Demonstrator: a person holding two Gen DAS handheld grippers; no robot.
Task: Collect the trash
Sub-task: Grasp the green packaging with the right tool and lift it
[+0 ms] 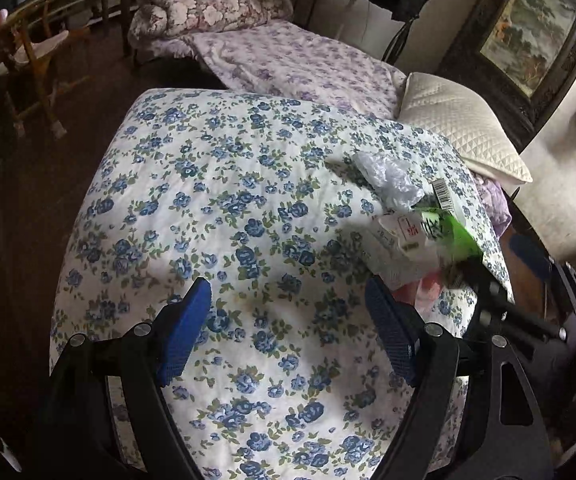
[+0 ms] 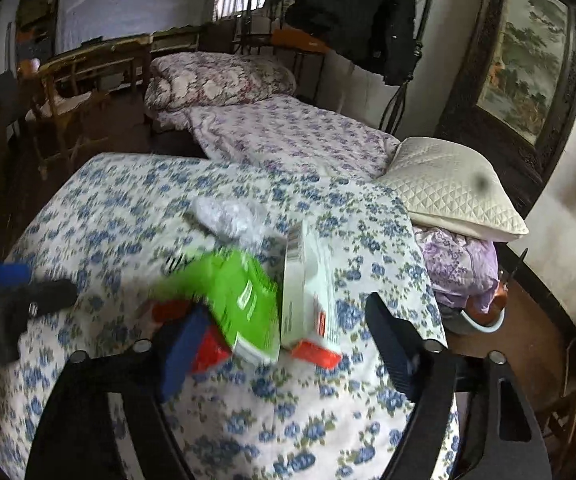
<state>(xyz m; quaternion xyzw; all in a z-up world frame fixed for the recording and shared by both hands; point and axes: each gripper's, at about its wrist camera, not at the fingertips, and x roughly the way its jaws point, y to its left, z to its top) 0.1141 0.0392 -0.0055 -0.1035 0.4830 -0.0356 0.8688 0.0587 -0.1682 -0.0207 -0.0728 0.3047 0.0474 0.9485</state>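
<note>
Trash lies in a heap on the blue-flowered quilt (image 1: 223,208): a green carton (image 2: 239,296), a white box with orange ends (image 2: 308,292), and a crumpled clear plastic bag (image 2: 227,216). The same heap shows in the left wrist view as the green carton (image 1: 448,232), the white box (image 1: 404,248) and the bag (image 1: 388,176). My right gripper (image 2: 283,340) is open, its fingers on either side of the cartons. My left gripper (image 1: 288,328) is open and empty over bare quilt, left of the heap. The right gripper (image 1: 484,292) appears at the heap in the left wrist view.
A cream quilted pillow (image 2: 448,192) lies at the bed's right edge, over a purple cloth (image 2: 460,264). A second bed with purple sheet (image 2: 288,136) and a folded floral duvet (image 2: 215,80) lies beyond. A wooden chair (image 1: 31,64) stands left. A framed painting (image 2: 528,64) hangs right.
</note>
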